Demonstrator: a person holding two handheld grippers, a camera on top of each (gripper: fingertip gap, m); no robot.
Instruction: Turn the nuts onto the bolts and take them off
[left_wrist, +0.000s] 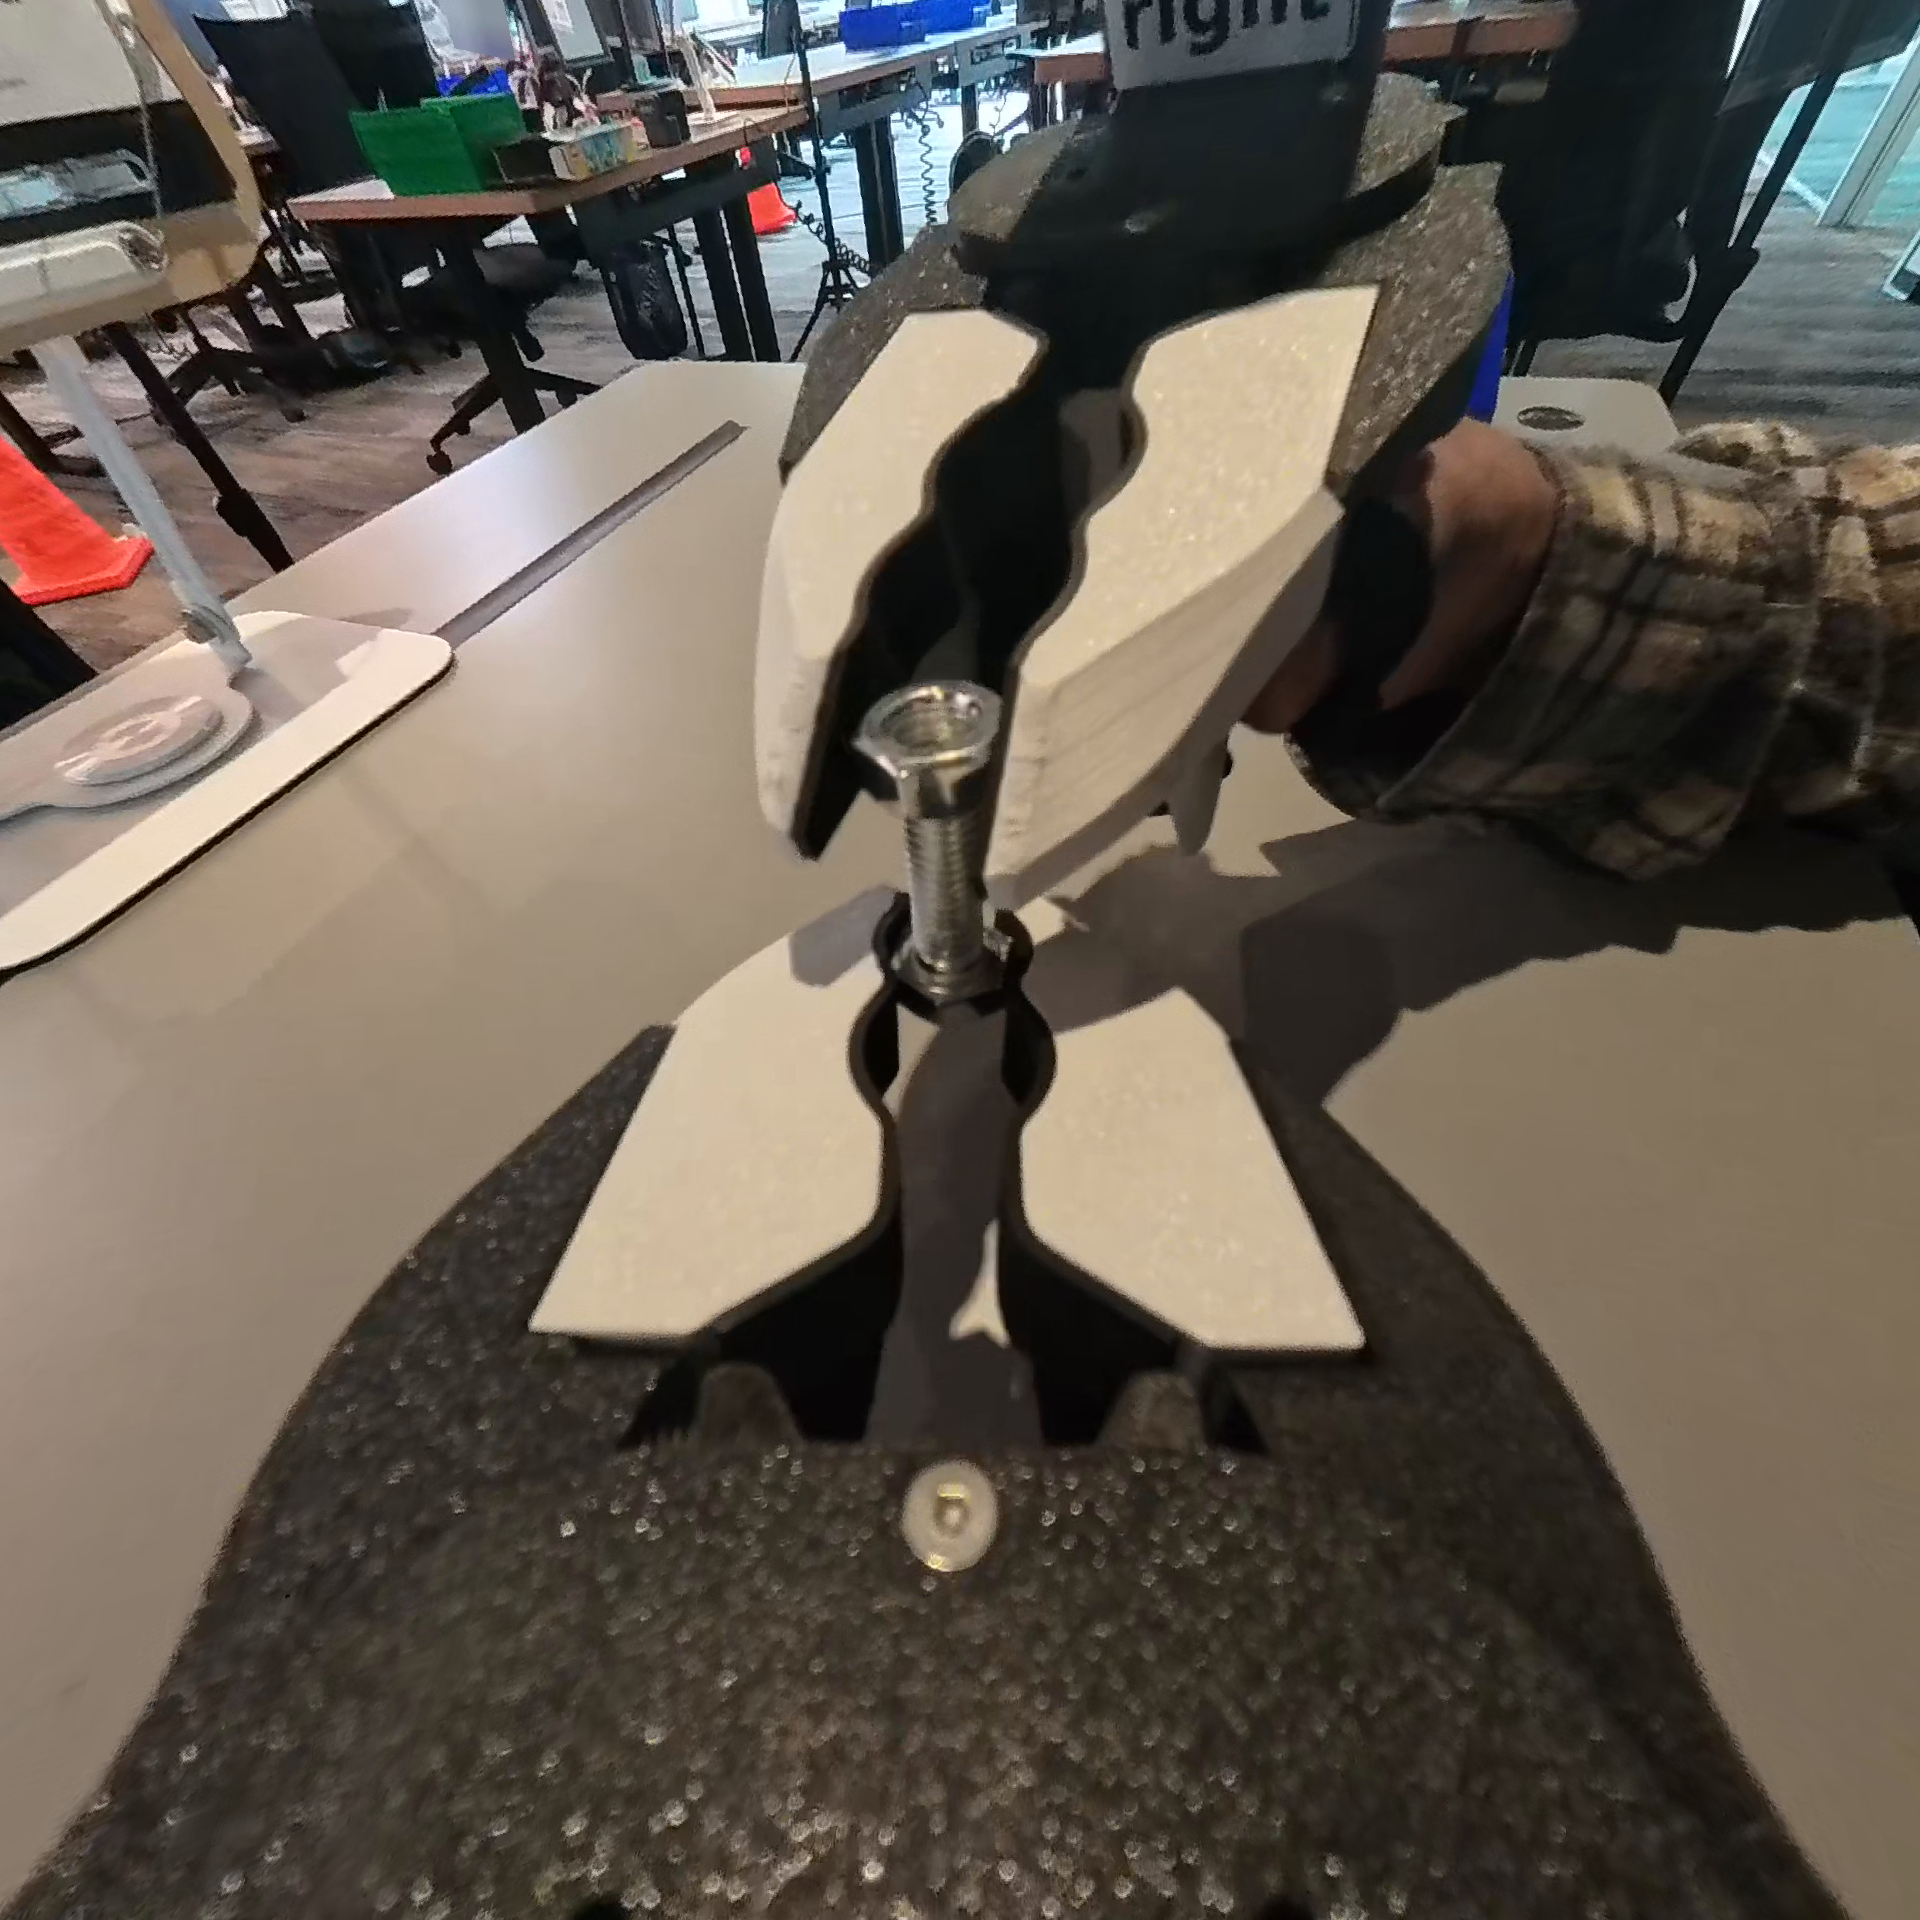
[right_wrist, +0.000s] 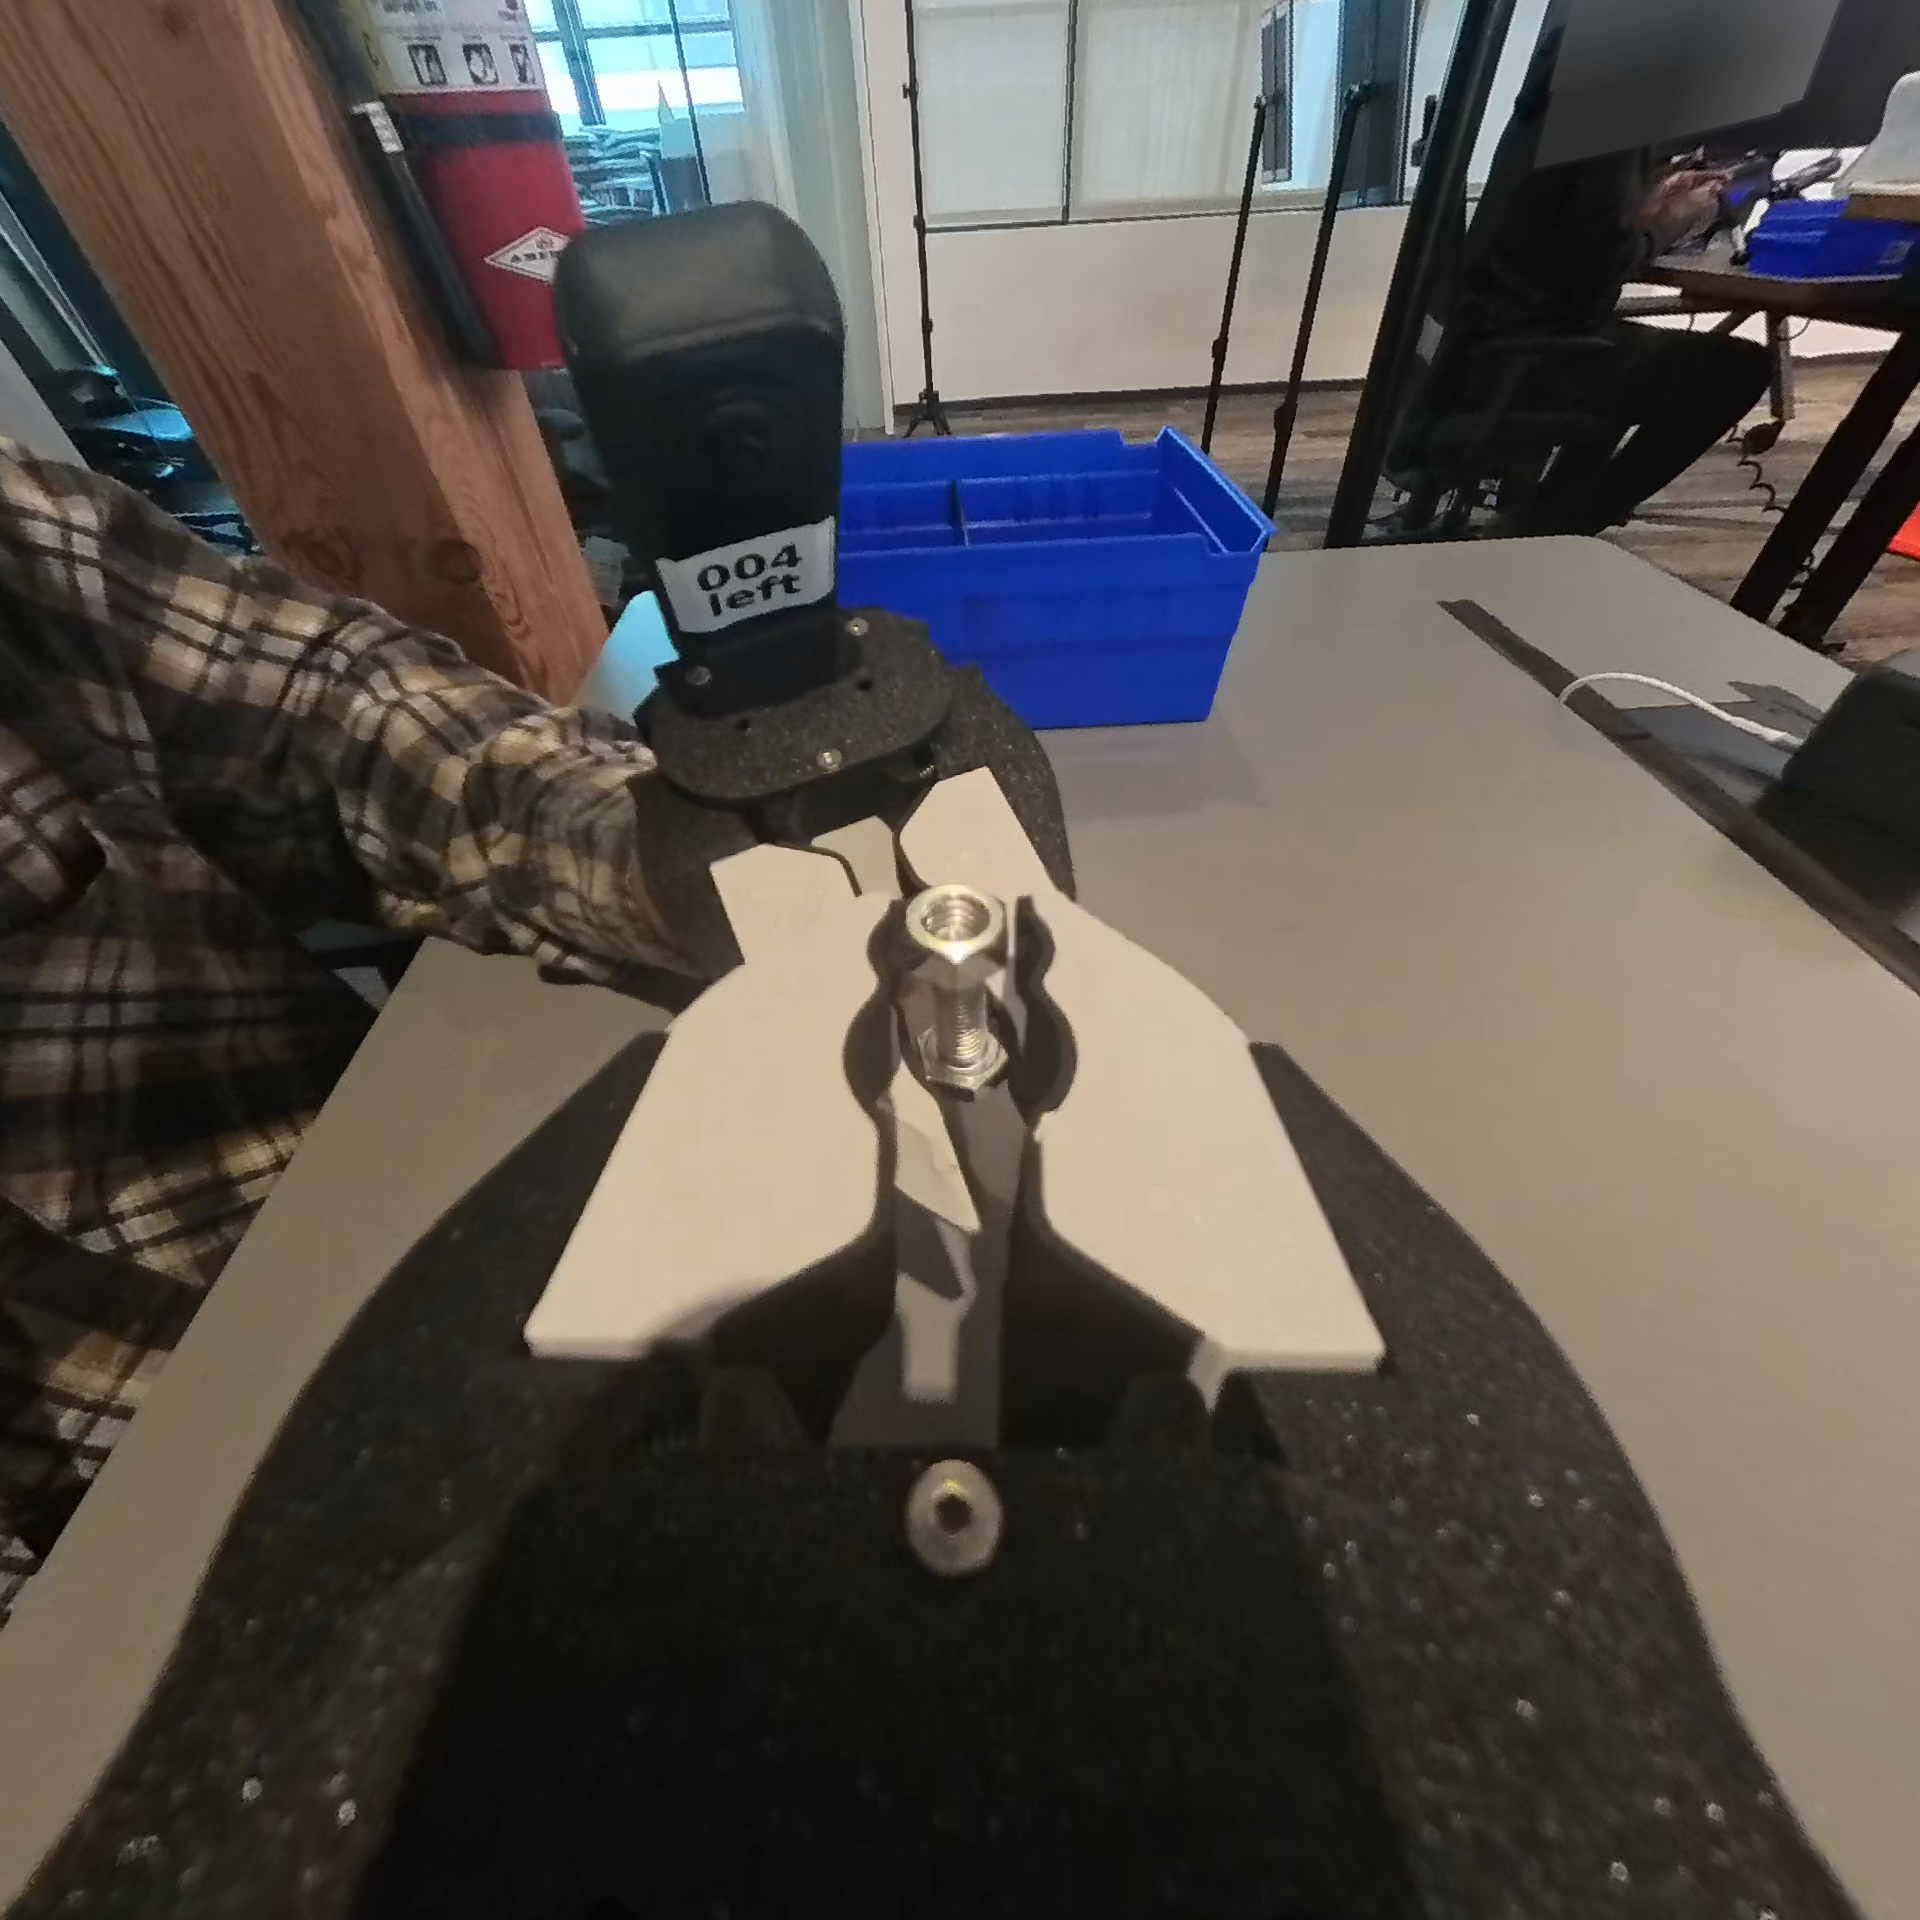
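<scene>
Now my left gripper (left_wrist: 951, 997) pinches the bolt (left_wrist: 943, 883) by its lower end, upright above the grey tabletop (left_wrist: 416, 987) near its middle. My right gripper (right_wrist: 961, 1023) is around the shaft; I cannot tell whether it grips. A nut (left_wrist: 928, 732) sits atop.

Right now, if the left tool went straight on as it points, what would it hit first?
The bolt already between its tips; beyond that, likely the right tool, though depth is unclear.

Lab-like office: desks (left_wrist: 540, 197), tripods (right_wrist: 1236, 260), blue bin (right_wrist: 1049, 582).
</scene>
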